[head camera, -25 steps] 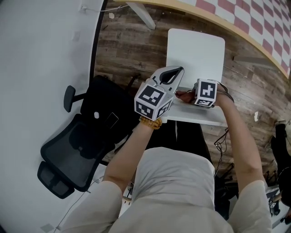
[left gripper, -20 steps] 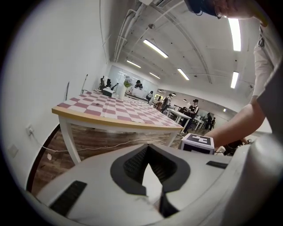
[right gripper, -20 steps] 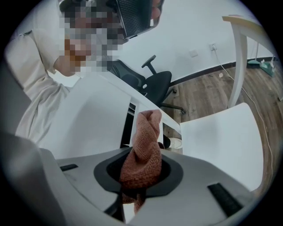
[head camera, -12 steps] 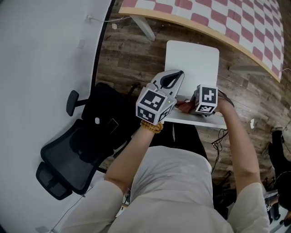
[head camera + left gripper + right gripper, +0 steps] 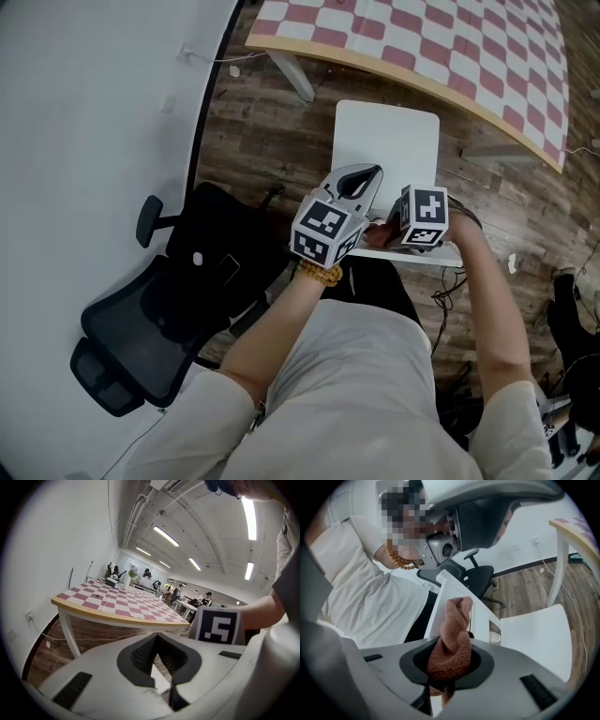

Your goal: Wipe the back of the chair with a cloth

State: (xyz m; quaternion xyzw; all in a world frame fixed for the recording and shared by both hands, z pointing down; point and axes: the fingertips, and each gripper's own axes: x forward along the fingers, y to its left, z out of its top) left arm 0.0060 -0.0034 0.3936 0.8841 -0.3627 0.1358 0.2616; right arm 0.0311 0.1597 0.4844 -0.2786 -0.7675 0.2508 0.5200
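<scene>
Cloth (image 5: 452, 639): rust-brown knit fabric with a rough, looped surface, matt.
Chair (image 5: 386, 141): white, smooth and matt; hard, like plastic or painted board.
Left gripper (image 5: 159, 660): pale grey smooth plastic shell with a slight sheen; pads (image 5: 141, 654) dark, ribbed, matt.
Right gripper (image 5: 447, 665): same grey shell, with a dark matt rim round the jaws.
Marker cubes (image 5: 325, 232): flat matt black-and-white print.
Floor (image 5: 272, 122): brown wood planks, grain showing, dull.
Table (image 5: 422, 47): smooth pink-and-white chequered top, with a pale wood band along its edge.
Office chair (image 5: 141, 328): black mesh back, black matt plastic armrest.
Bracelet (image 5: 321, 274): round brown beads that look wooden, faintly glossy.
Shirt (image 5: 356, 394): pale soft cloth, creased.
</scene>
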